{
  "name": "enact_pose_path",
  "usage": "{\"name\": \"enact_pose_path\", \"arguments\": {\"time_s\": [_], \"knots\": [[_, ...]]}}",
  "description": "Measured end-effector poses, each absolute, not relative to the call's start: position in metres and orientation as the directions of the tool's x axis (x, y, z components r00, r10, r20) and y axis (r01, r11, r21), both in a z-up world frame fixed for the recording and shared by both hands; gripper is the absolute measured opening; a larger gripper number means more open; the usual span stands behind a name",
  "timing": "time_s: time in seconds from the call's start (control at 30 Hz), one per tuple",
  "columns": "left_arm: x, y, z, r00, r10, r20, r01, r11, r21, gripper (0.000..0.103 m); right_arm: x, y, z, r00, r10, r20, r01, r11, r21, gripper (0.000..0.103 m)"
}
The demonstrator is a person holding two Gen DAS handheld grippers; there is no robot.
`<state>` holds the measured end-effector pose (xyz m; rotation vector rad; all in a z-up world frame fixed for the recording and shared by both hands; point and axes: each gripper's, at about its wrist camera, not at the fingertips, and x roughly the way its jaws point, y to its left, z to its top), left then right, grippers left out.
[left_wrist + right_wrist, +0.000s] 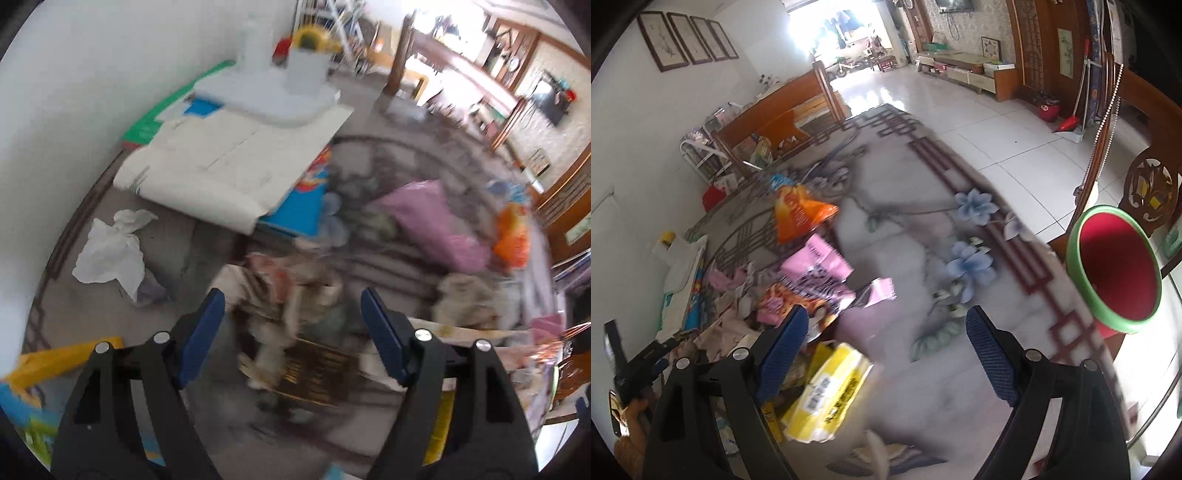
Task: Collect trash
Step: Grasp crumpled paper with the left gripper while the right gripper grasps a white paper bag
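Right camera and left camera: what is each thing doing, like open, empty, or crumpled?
Left gripper: open, holding nothing.
Right gripper: open, holding nothing.
Red bin: green-rimmed, open-topped, looks empty.
Yellow packet: crumpled, lying on the rug.
Orange bag: crumpled, on the rug.
White tissue: crumpled, on the rug.
Rug: flat, littered.

White wall (635, 122) w/ four framed pics (689, 38). Patterned grey rug (923, 192), blue flowers, dark red border, on glossy white tile floor (997, 122). Wood bench (783, 107), low TV cabinet (964, 70), carved wood doors (1052, 48). Bright daylight from far doorway (842, 26), prob. open.
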<state>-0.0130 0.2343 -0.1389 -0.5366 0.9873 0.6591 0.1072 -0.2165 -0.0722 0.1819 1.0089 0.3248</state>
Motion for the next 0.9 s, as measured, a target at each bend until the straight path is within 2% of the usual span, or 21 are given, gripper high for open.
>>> {"name": "enact_pose_path", "arguments": {"time_s": [0.13, 0.2, 0.23, 0.3, 0.4, 0.53, 0.73, 0.9], "knots": [[-0.005, 0.24, -0.16, 0.351, 0.222, -0.91, -0.695, 0.713, -0.094, 0.071, 0.099, -0.207, -0.069, 0.499, 0.345, -0.795, -0.183, 0.939, 0.292, 0.084], [-0.001, 0.238, -0.166, 0.356, 0.202, -0.912, -0.673, 0.733, -0.1, 0.053, 0.095, -0.207, -0.067, 0.506, 0.339, -0.793, -0.18, 0.941, 0.287, 0.084], [-0.001, 0.238, -0.166, 0.359, 0.197, -0.912, -0.665, 0.74, -0.102, 0.051, 0.093, -0.207, -0.066, 0.51, 0.334, -0.792, -0.175, 0.942, 0.285, 0.084], [0.0, 0.233, -0.164, 0.381, 0.183, -0.906, -0.64, 0.76, -0.116, 0.037, 0.092, -0.209, -0.064, 0.516, 0.327, -0.792, -0.163, 0.945, 0.284, 0.084], [-0.001, 0.226, -0.162, 0.41, 0.132, -0.902, -0.609, 0.776, -0.163, 0.028, 0.089, -0.211, -0.064, 0.52, 0.322, -0.791, -0.154, 0.946, 0.285, 0.084], [-0.006, 0.208, -0.162, 0.445, 0.043, -0.895, -0.576, 0.779, -0.248, 0.023, 0.089, -0.208, -0.063, 0.518, 0.328, -0.79, -0.169, 0.944, 0.282, 0.084], [-0.016, 0.153, -0.162, 0.475, -0.158, -0.866, -0.478, 0.779, -0.404, 0.018, 0.087, -0.187, -0.059, 0.506, 0.355, -0.786, -0.228, 0.934, 0.275, 0.084], [-0.018, 0.13, -0.152, 0.494, -0.205, -0.845, -0.43, 0.787, -0.442, 0.017, 0.088, -0.169, -0.054, 0.481, 0.396, -0.782, -0.272, 0.915, 0.297, 0.084]]}}
